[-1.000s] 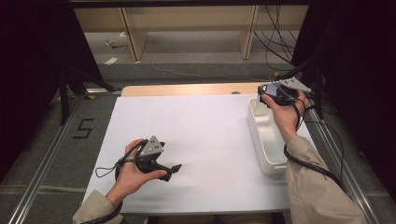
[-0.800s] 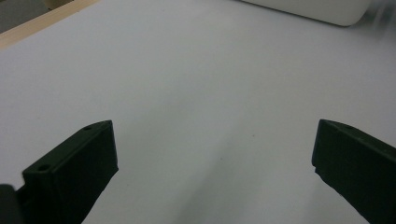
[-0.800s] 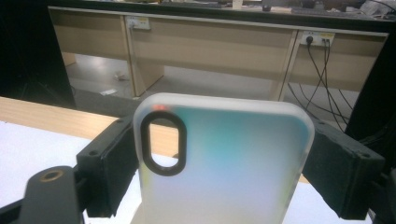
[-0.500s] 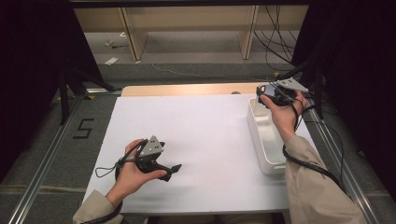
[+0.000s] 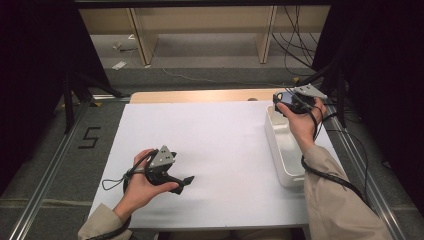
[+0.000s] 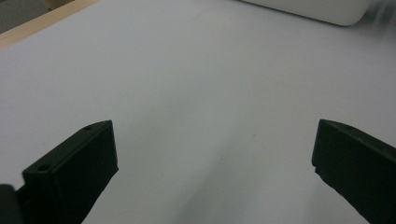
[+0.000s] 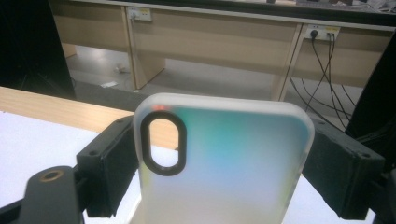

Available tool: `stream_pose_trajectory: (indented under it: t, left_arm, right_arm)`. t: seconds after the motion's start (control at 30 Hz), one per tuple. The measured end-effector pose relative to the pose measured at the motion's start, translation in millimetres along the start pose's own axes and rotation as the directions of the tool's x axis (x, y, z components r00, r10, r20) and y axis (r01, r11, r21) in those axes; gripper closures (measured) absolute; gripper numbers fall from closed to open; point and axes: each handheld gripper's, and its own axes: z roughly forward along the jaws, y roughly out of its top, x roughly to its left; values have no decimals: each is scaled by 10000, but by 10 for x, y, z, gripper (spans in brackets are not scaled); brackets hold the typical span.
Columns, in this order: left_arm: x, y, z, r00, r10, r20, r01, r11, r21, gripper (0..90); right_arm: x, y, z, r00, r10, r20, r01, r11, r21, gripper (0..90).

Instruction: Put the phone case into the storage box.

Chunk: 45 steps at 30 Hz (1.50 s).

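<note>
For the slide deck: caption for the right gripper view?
Right gripper clamping a translucent pastel phone case upright above the white table.

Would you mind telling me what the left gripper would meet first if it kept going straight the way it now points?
Probably the white bin. The left gripper, jaws open and empty, points across the bare white table top toward it, though depth is hard to judge and it may skim the table first.

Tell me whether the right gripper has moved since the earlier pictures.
No. In the high view the right gripper sits at the far end of the white bin, as before, shut on the phone case.
</note>
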Motion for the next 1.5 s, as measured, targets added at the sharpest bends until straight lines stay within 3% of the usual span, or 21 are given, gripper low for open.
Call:
stream_pose_trajectory:
  t: [1.5]
  left_arm:
    - [0,-4,3,10000,-45,14,45,10000,-25,0]
  right_arm:
    - [-8,-62,114,9999,10,119,-13,9995,305,176]
